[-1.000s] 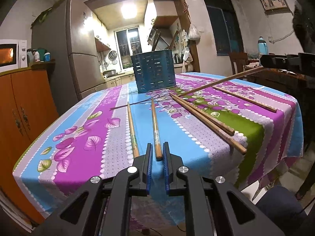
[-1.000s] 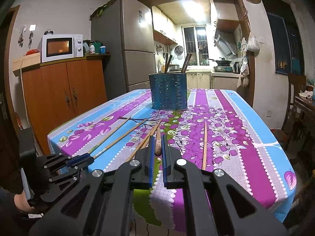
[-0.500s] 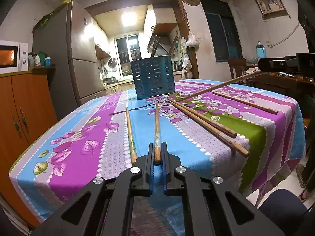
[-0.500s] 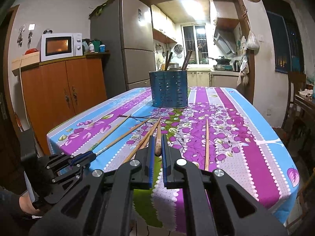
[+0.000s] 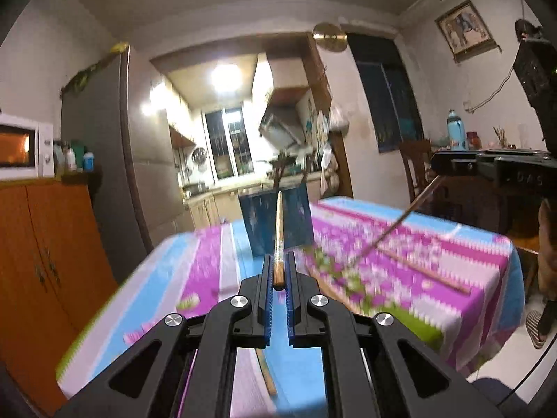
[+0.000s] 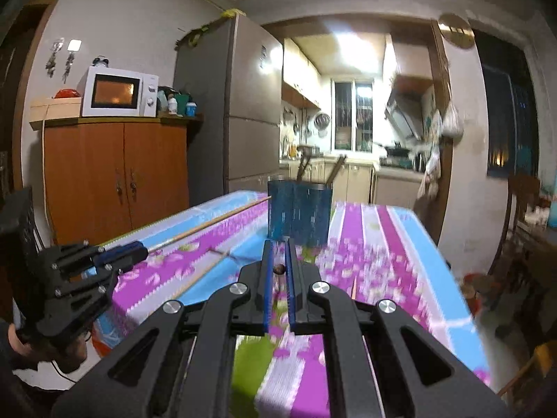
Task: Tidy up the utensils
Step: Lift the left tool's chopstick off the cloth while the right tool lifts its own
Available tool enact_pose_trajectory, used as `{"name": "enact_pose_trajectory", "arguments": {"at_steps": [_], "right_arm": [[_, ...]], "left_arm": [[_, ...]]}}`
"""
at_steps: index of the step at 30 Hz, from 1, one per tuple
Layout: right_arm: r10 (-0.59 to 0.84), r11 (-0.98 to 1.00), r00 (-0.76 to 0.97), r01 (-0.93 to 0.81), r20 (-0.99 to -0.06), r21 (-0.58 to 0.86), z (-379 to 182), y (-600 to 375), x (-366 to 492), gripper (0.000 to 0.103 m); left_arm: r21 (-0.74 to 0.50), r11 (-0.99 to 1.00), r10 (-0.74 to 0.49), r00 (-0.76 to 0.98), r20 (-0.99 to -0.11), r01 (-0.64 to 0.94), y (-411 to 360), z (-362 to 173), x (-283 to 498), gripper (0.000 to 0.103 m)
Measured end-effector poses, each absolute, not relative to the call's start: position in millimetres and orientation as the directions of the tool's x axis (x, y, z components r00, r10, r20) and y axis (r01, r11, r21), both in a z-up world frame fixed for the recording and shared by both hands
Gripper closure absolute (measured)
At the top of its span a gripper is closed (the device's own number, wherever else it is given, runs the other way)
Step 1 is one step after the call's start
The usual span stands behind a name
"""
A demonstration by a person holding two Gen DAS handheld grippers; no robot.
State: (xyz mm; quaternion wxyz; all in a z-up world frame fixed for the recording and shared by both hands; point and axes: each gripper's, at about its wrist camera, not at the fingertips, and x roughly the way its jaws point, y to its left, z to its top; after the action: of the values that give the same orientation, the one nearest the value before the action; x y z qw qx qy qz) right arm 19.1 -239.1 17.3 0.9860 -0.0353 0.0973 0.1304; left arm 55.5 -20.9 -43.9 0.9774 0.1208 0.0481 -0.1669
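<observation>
My left gripper (image 5: 278, 271) is shut on a wooden chopstick (image 5: 278, 233), lifted off the table and pointing at the blue slotted utensil holder (image 5: 275, 223). My right gripper (image 6: 279, 261) is shut on another chopstick (image 6: 279, 269), seen end-on between the pads; its shaft (image 5: 393, 230) slants down toward the table in the left wrist view. The holder (image 6: 299, 216) stands at the table's far end with several utensils in it. The left gripper (image 6: 115, 254) with its chopstick (image 6: 216, 221) shows at the left of the right wrist view.
Loose chopsticks (image 5: 421, 273) (image 6: 195, 278) lie on the floral tablecloth (image 6: 376, 261). An orange cabinet (image 6: 115, 181) with a microwave (image 6: 118, 92) and a fridge (image 6: 229, 111) stand left. A chair (image 5: 414, 163) stands beyond the table's right side.
Both grippers have risen off the table, each carrying its chopstick, and the views have tilted up. The left chopstick now points at the holder.
</observation>
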Motion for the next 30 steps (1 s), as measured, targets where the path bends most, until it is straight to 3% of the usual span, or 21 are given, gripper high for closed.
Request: {"name": "enact_pose_trajectory", "arguments": {"at_steps": [5, 14, 30], "right_arm": [[0.246, 0.963, 0.955, -0.260, -0.166, -0.070, 34.9, -238.9, 20.4, 0.098], [0.252, 0.962, 0.943, -0.268, -0.216, -0.047, 12.5, -236.4, 16.5, 0.098], [0.247, 0.965, 0.944, -0.261, -0.220, -0.035, 9.3, -237.7, 12.4, 0.098]], "left_arm": [[0.256, 0.912, -0.297, 0.946, -0.130, 0.322, -21.7, -27.0, 61.0, 0.096], [0.239, 0.914, -0.249, 0.919, -0.305, 0.327, -25.0, -101.0, 67.9, 0.095], [0.241, 0.913, -0.245, 0.916, -0.318, 0.328, -22.1, -147.9, 72.6, 0.094]]}}
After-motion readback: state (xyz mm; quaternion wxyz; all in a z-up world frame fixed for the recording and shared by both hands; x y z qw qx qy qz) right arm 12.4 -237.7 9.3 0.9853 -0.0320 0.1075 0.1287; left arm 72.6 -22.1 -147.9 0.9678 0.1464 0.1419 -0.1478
